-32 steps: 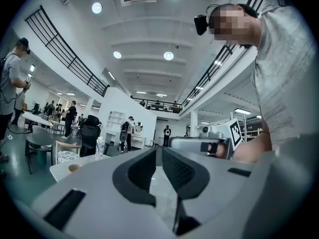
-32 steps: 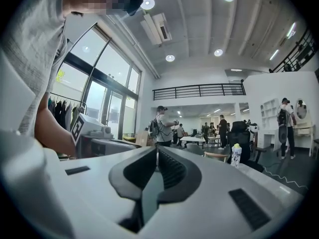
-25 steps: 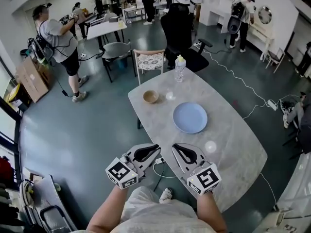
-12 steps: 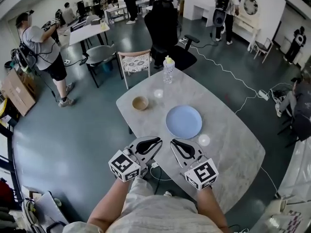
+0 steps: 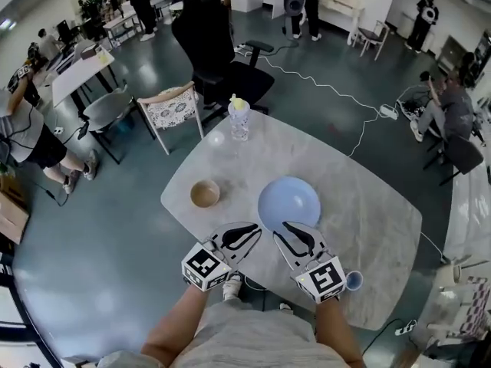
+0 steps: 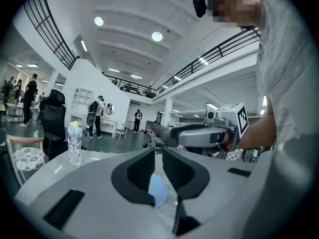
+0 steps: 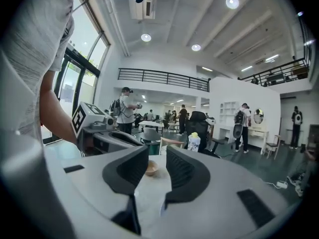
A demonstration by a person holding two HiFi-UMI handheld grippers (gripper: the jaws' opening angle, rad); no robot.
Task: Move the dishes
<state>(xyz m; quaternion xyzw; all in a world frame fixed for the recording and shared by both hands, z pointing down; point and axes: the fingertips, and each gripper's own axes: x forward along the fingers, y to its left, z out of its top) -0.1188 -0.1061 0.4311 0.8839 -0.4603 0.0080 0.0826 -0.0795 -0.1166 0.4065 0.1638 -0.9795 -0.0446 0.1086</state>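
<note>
A light blue plate [image 5: 289, 203] lies on the marble table [image 5: 368, 205], with a small tan bowl [image 5: 205, 193] to its left. Both grippers hover side by side over the table's near edge, just short of the plate. My left gripper [image 5: 253, 230] has its jaws almost together, only a thin slit between them. Through that slit in the left gripper view [image 6: 158, 151] a sliver of the plate [image 6: 157, 190] shows. My right gripper [image 5: 281, 230] has just been opening its jaws and stands open with nothing between them. The right gripper view [image 7: 157, 151] looks past them at the bowl [image 7: 151, 169].
A clear water bottle [image 5: 239, 119] stands at the table's far edge. A small blue cup [image 5: 354, 280] sits by the near edge, right of my right hand. A patterned chair [image 5: 173, 107] and a black office chair [image 5: 207, 44] stand beyond the table. Several people stand around the room.
Both grippers have moved forward and down over the table's near edge, closer to the plate. The right gripper's jaws have parted. The head view has swung left.
</note>
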